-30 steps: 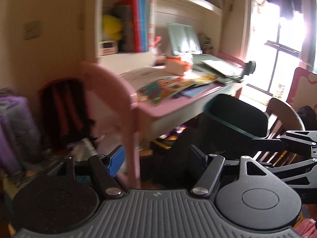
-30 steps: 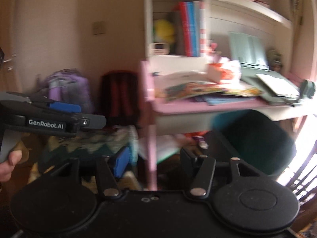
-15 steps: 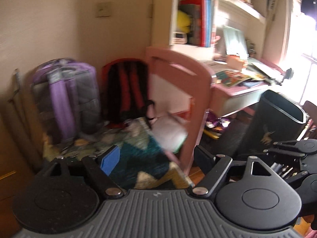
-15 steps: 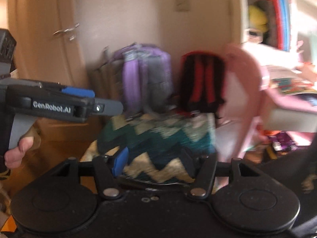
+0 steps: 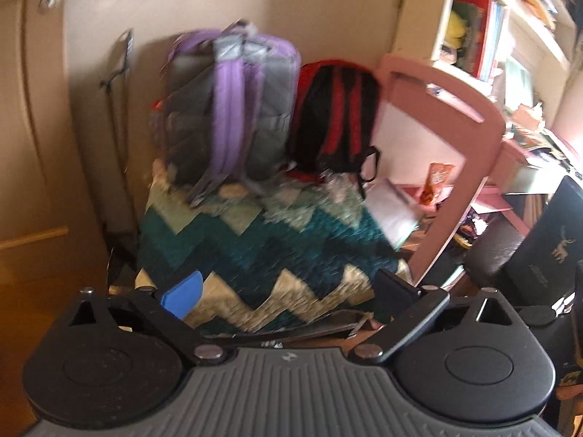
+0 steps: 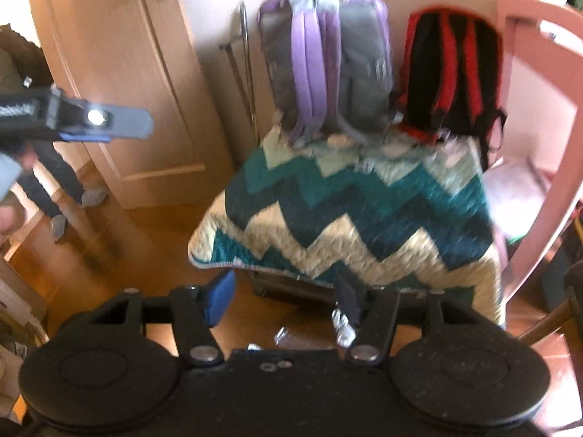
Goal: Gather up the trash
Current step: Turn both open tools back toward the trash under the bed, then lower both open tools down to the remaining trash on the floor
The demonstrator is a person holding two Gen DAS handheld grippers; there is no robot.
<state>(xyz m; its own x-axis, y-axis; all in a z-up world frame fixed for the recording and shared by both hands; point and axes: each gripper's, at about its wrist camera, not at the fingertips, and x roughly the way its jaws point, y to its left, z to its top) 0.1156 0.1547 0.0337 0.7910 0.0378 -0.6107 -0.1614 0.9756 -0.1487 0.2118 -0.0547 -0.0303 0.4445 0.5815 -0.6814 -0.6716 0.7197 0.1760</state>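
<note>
No lettering is readable; the black bin [image 5: 546, 255] bears only a gold animal emblem

A zigzag quilt [image 6: 364, 218] covers a low support; at its twelve o'clock edge rest a purple backpack [image 6: 328, 62] and a red-black backpack [image 6: 452, 69].

Small silvery scraps [image 6: 282, 335] lie on the wooden floor [image 6: 145, 255].

Left gripper [image 5: 288, 291] jaws opening, empty; right gripper [image 6: 286, 296] jaws apart, empty.

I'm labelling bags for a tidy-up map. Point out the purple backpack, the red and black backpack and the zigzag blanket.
purple backpack [image 6: 328, 62]: right wrist view, on its purple straps.
red and black backpack [image 6: 452, 69]: right wrist view, on its strapped back panel.
zigzag blanket [image 6: 364, 218]: right wrist view, on its top surface.
</note>
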